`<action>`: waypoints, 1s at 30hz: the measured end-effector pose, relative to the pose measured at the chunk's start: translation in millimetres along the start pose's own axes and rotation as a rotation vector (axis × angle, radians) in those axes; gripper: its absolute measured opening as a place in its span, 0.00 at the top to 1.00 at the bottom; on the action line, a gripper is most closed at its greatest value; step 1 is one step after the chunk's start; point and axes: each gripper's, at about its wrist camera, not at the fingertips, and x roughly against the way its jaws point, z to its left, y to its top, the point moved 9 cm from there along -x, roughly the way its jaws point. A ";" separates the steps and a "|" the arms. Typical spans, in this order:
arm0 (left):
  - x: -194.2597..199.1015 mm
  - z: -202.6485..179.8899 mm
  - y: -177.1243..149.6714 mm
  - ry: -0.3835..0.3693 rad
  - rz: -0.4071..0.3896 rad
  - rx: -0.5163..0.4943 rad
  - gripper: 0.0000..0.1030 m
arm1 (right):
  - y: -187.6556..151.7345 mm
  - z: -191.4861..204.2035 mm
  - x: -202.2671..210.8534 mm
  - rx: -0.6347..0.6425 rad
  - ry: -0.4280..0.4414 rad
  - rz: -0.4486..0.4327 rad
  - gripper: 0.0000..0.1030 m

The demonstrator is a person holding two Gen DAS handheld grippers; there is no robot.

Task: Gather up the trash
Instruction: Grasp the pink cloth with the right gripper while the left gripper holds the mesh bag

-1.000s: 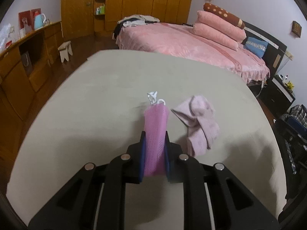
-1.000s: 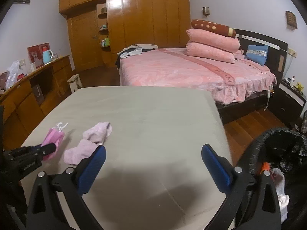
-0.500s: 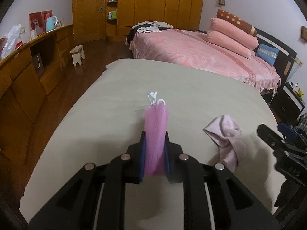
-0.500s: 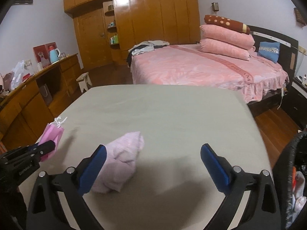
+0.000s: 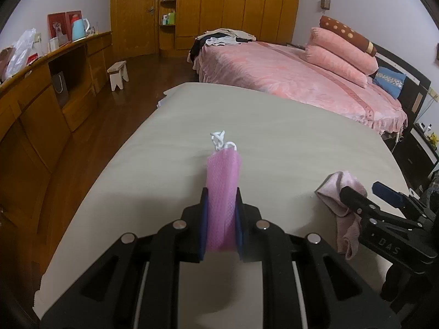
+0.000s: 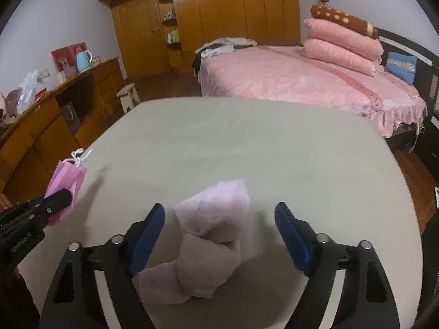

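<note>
Two hand-held grippers work over a beige table in a bedroom. The right gripper straddles a crumpled pale pink cloth that lies on the table; its blue pads stand on either side of the cloth, clear of it, and the jaws are closing with the cloth between them. The cloth's long axis runs roughly along the gripper's pointing line, from a folded end close under the camera to a bunched peak ahead of the fingertips, so the pads would meet it across its narrow width. The right gripper is plainly the nearer one to the cloth; in the left wrist view the same cloth lies off to the right, with the right gripper upon it. The left gripper is clamped on a folded pink mask, which stands up from between its pads with white ear loops at the top; in the right wrist view this mask hangs above the table's left edge, well apart from the cloth. Both grippers slant downward toward the table. As a judgement, the step in hand is the grasp of the cloth, which needs only the completed closure, since the pads already bracket it.
</note>
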 end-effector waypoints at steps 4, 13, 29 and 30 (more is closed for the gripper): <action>-0.1 1.7 -0.6 0.000 0.001 0.004 0.85 | -5.1 9.2 -8.1 0.008 0.028 0.043 0.44; 1.1 4.4 -0.4 0.004 0.001 0.008 0.85 | -11.3 10.3 -7.9 0.014 0.032 0.060 0.81; 28.8 -24.3 6.0 -0.036 -0.036 -0.037 0.85 | 4.6 -3.8 38.7 0.004 0.063 -0.018 0.90; 31.2 -27.8 6.4 -0.040 -0.038 -0.041 0.85 | 5.3 -5.1 41.8 0.003 0.063 -0.021 0.91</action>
